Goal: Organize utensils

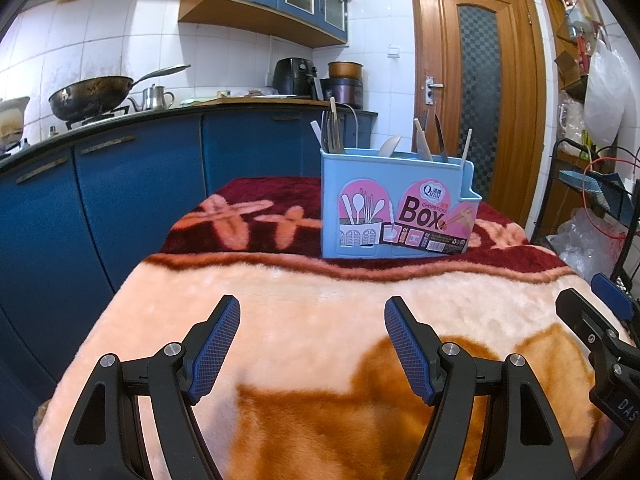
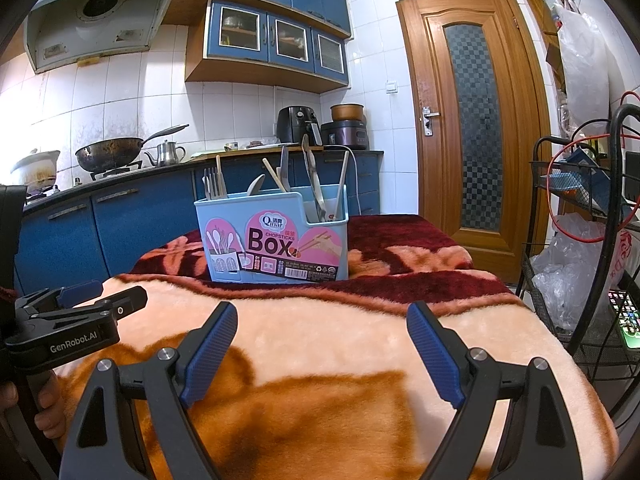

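L gripper [image 1: 312,308]: jaws spread wide, nothing held | R gripper [image 2: 322,314]: jaws spread wide, nothing held | utensil box [image 1: 394,208] set upright on blanket-covered worktop [image 1: 280,300], far end, w/ utensils [image 2: 280,176] stood inside

Colours and patterns, table and kitchen behind

Utensil box [image 2: 272,236]: pale blue, with pink arched label panels and dark "Box" lettering. Blanket [image 2: 340,340] on the table: peach near, orange-brown patches nearest, dark maroon band far with peach flower shapes. Left gripper [image 1: 312,344] and right gripper [image 2: 322,350]: black arms, blue ribbed pads. Lower cabinets [image 2: 120,224], left: deep blue. Wall tiles [image 2: 120,96]: white. Door [image 2: 472,120], far right: orange-brown wood, dark checkered glass panel. Wok [image 2: 110,154]: blackened.
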A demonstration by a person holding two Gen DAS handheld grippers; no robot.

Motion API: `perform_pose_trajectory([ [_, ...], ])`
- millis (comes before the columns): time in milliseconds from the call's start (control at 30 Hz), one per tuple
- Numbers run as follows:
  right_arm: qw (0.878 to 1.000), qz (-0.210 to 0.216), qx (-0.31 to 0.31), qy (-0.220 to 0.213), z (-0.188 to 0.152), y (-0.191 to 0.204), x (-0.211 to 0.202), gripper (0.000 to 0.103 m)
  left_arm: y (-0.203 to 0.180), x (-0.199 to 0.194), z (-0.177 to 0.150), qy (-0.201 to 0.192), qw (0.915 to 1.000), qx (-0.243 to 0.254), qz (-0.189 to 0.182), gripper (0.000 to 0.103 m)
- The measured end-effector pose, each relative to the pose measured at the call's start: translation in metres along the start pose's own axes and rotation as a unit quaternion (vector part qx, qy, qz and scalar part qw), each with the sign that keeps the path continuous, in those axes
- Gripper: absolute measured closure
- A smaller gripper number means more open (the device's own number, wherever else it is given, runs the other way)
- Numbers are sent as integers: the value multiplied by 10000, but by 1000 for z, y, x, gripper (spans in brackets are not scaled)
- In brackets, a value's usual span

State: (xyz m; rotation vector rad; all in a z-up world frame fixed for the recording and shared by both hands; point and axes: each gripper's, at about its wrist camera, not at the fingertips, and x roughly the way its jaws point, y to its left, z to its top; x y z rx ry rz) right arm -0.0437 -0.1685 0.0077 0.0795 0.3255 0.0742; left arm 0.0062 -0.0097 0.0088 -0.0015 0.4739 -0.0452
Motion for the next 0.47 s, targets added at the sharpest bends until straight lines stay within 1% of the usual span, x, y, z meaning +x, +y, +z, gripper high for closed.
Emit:
perform_pose_trajectory([
  [467,10000,-63,14,8,0,-4,3,14,-1,3,0,33,10000,12,25,27],
])
